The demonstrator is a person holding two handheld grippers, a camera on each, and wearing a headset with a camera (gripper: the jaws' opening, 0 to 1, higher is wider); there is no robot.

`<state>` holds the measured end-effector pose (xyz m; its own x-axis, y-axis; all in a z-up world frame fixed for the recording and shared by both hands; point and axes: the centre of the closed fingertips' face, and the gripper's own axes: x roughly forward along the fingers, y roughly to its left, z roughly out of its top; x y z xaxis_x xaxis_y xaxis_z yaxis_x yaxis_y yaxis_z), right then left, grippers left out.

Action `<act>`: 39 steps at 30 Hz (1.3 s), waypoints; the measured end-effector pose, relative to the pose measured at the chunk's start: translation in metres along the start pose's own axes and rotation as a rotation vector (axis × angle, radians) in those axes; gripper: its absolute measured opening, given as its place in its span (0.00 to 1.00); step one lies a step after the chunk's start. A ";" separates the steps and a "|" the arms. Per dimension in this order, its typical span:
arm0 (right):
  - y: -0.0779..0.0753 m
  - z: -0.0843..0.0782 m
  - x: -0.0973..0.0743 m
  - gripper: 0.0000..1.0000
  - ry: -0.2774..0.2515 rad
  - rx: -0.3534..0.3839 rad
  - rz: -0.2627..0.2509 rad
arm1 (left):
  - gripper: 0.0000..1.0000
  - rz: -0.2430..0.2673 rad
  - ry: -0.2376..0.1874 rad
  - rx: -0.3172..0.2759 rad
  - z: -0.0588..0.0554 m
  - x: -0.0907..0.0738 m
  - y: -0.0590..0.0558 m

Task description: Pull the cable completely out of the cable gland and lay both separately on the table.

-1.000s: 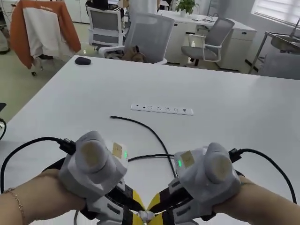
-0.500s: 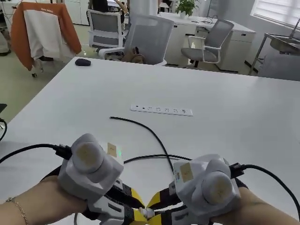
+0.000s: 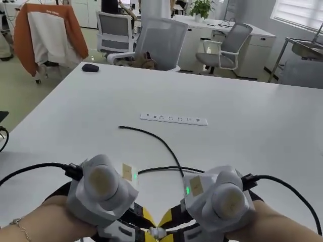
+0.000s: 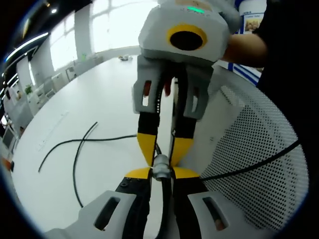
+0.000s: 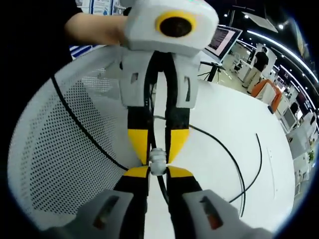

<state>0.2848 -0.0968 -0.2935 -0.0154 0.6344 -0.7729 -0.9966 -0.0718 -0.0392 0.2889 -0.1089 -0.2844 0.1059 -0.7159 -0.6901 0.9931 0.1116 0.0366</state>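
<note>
At the table (image 3: 237, 101) edge the left gripper (image 4: 161, 174) and right gripper (image 5: 157, 173) meet tip to tip — both pinched on the gland (image 4: 161, 166). Its cable (image 5: 160, 191) runs along their shared line.
</note>
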 end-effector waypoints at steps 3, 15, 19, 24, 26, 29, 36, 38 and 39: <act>0.004 -0.001 -0.005 0.14 -0.009 0.049 0.096 | 0.16 0.010 0.026 0.044 0.002 0.001 -0.002; 0.006 0.002 -0.009 0.13 -0.042 0.137 0.333 | 0.16 0.000 0.050 0.195 0.012 -0.002 -0.007; 0.007 0.004 -0.006 0.12 -0.031 0.127 0.302 | 0.16 0.006 0.057 0.148 0.006 -0.001 -0.004; -0.001 0.005 -0.003 0.10 -0.007 0.042 0.176 | 0.16 0.029 0.041 0.079 0.003 -0.003 0.003; -0.006 0.005 -0.004 0.10 0.007 -0.006 0.112 | 0.16 0.041 0.026 0.049 0.002 -0.003 0.010; -0.010 0.005 -0.001 0.09 0.004 -0.019 0.037 | 0.15 0.044 0.023 0.010 0.000 -0.003 0.014; -0.021 0.006 -0.004 0.09 0.043 -0.160 -0.150 | 0.15 0.038 -0.077 -0.176 0.004 -0.006 0.024; -0.021 0.007 -0.005 0.09 0.033 -0.177 -0.176 | 0.15 0.018 -0.122 -0.254 0.006 -0.008 0.024; -0.023 0.007 -0.006 0.09 0.032 -0.201 -0.195 | 0.15 0.012 -0.142 -0.289 0.007 -0.008 0.025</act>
<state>0.3072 -0.0935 -0.2830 0.1809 0.6270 -0.7577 -0.9444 -0.1042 -0.3117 0.3133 -0.1051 -0.2729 0.1437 -0.8002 -0.5823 0.9382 0.2974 -0.1771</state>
